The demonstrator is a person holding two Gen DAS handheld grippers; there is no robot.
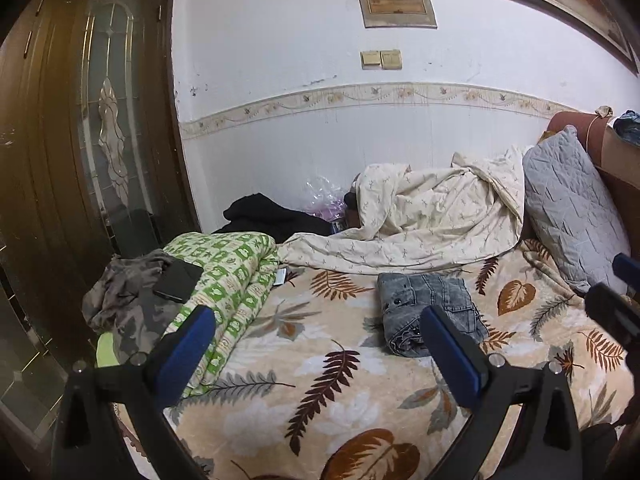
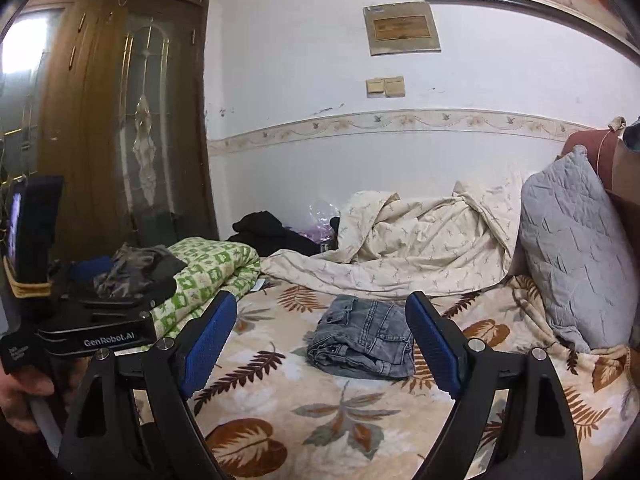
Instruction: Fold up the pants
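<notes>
On the leaf-print bedspread (image 1: 340, 408), near the middle of the bed, the grey denim pants (image 1: 430, 312) lie folded into a compact bundle, flat on the cover and touched by neither tool. The left gripper (image 1: 316, 344) is held above the cover with its jaws spread wide and nothing between the blue pads (image 1: 188, 344); the pants appear just behind its right-hand finger. The right gripper (image 2: 320, 344) is likewise held clear of the bed, jaws spread wide and empty, and the pants (image 2: 364, 336) show through the gap between its fingers, farther off. In the right wrist view the body of the left gripper sits at the left edge, gripped by a hand (image 2: 24, 396). A green checked quilt (image 1: 228, 280) lies folded left of the pants, with a camouflage garment (image 1: 124, 300) and a dark phone (image 1: 178, 280) on it. A cream duvet (image 1: 420, 220) is bunched against the wall behind, and a grey quilted pillow (image 1: 572, 208) leans on the headboard
</notes>
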